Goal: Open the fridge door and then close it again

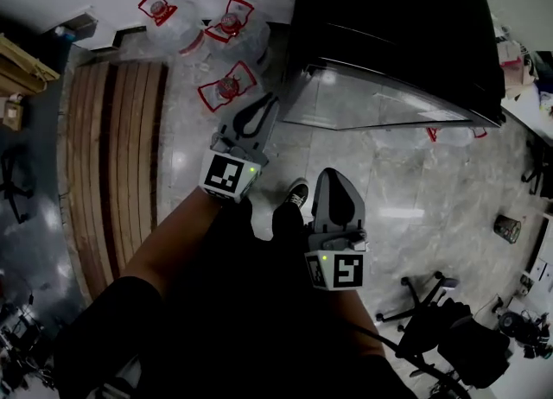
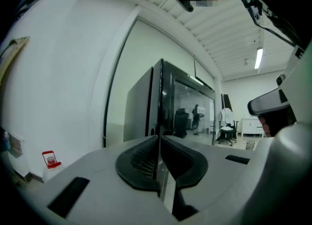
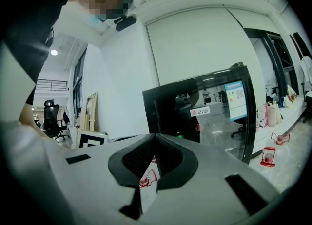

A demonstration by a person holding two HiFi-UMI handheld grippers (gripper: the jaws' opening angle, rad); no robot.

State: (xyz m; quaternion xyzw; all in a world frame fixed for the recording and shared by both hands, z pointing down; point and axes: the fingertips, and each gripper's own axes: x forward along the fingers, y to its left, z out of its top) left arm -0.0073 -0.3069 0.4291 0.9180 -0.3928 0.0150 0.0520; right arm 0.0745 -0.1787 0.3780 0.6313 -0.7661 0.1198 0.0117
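The black fridge (image 1: 389, 34) stands on the floor ahead of the person. Its glass door (image 1: 380, 99) looks shut, and no handle can be made out. Both grippers hang short of it, well apart from the door. The left gripper (image 1: 268, 102) has its fingers (image 2: 139, 160) together at the tips with nothing between them. The right gripper (image 1: 333, 177) is likewise closed and empty. Opening looks not yet begun. Closed tips cannot hook a door edge, and pushed at the glass they would likely skid off. Three water bottles (image 1: 226, 86) sit just beside the fridge's corner, near the person's shoe (image 1: 296, 192). A step forward or a swinging door could knock them over.
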